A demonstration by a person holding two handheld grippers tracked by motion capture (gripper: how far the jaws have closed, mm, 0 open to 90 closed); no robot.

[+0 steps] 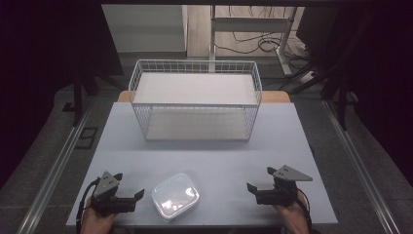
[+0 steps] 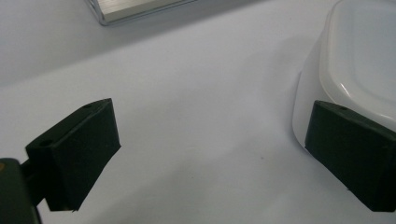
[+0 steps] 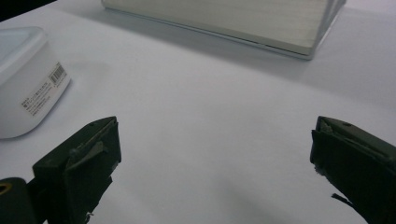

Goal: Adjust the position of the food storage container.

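A lidded container sits on the table, in front of the wire basket.

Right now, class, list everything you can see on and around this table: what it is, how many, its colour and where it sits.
Table: one, pale grey, centre of the high view.
Wire basket: one, white, two tiers with pale shelves, far half of the table.
Lidded container: one, translucent white, near edge, between the tools; a barcode label on its side.
Desk frame and cables: white legs, dark cables, on the floor beyond.
Left tool: one, black, jaws open, empty, near left.
Right tool: one, black, jaws open, empty, near right.
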